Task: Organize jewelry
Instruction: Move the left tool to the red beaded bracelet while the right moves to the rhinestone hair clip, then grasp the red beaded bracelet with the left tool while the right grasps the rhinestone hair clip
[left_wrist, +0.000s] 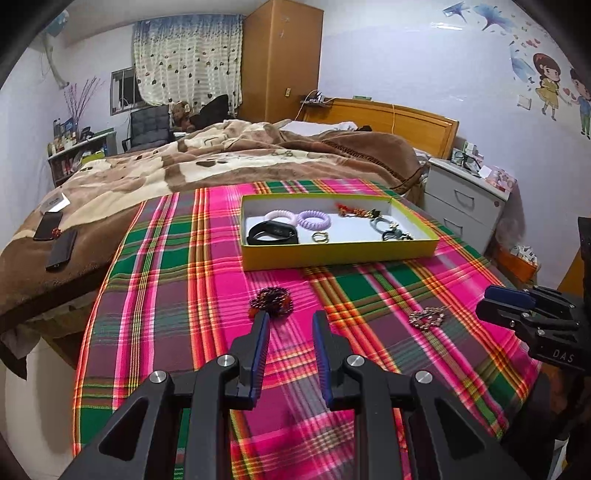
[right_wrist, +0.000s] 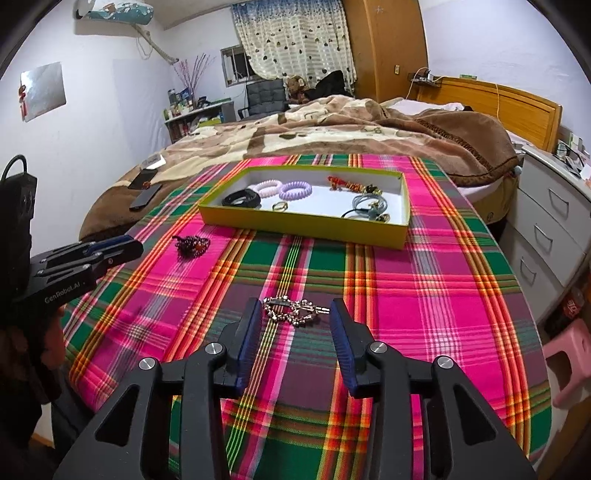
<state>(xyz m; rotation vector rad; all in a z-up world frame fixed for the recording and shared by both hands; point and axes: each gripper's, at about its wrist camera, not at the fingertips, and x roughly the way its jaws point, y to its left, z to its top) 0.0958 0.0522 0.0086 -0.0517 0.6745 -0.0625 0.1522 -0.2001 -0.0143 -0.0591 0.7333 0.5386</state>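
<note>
Meanwhile, the left gripper (left_wrist: 290, 319) is being held open, empty, beside a bead bracelet (left_wrist: 270, 298). The right gripper (right_wrist: 294, 309) is being held open around a rhinestone hair clip (right_wrist: 291, 312), unclamped.

A tray (right_wrist: 306, 230) is set on the far part of a cloth (right_wrist: 424, 295), with hair ties (right_wrist: 294, 191), rings (right_wrist: 279, 206) and a watch band (right_wrist: 242, 198) inside. Before it, a bead bracelet (right_wrist: 194, 245) is placed left and a hair clip (right_wrist: 291, 312) right. A bed (right_wrist: 332, 129) is seen behind.

We see right gripper (right_wrist: 293, 319) open over plaid cloth (right_wrist: 424, 295), rhinestone heart clip (right_wrist: 293, 312) just beyond fingertips. Dark bead bracelet (right_wrist: 192, 245) left, near yellow tray (right_wrist: 306, 227); left gripper (right_wrist: 110, 251) at left edge.
</note>
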